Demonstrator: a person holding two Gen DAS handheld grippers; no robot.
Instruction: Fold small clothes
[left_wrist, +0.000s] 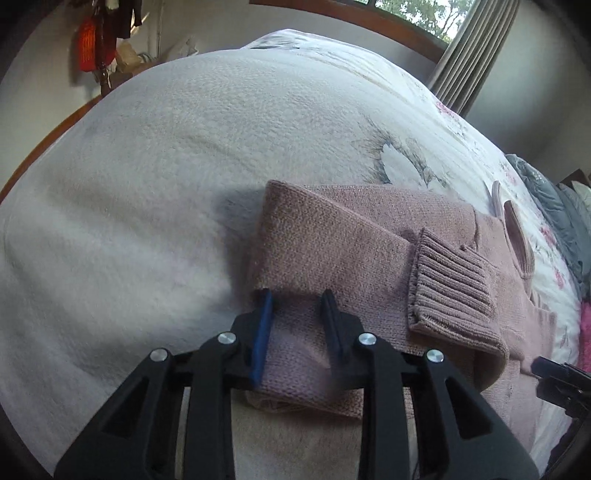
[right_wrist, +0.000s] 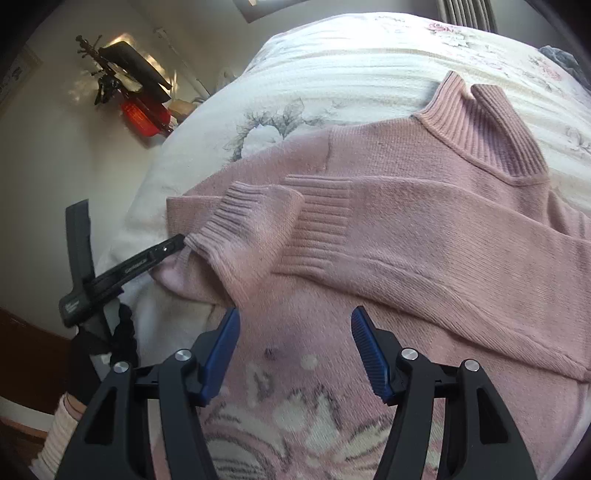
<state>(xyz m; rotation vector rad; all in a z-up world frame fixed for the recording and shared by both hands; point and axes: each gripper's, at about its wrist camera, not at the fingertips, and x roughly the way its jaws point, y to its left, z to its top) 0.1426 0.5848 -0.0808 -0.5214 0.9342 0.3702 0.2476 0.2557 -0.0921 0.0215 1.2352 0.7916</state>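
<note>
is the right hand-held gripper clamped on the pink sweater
No, the right hand-held gripper stands open, its blue fingers spread apart above the pink sweater with no fabric pinched between them.

Both grippers same build: matte black plastic linkage arms with triangular cutouts, four round silver pivot screws each; left gripper (left_wrist: 297, 304), right gripper (right_wrist: 293, 325). Finger pads (right_wrist: 221, 354) are blue ribbed rubber on the right unit; on the left, one pad reads blue, the other looks dark. In the right wrist view the left unit's black body carries small white lettering, too small to read, and the hand (right_wrist: 99, 354) on it wears a black glove over a ribbed cream sleeve (right_wrist: 61, 432).
</note>
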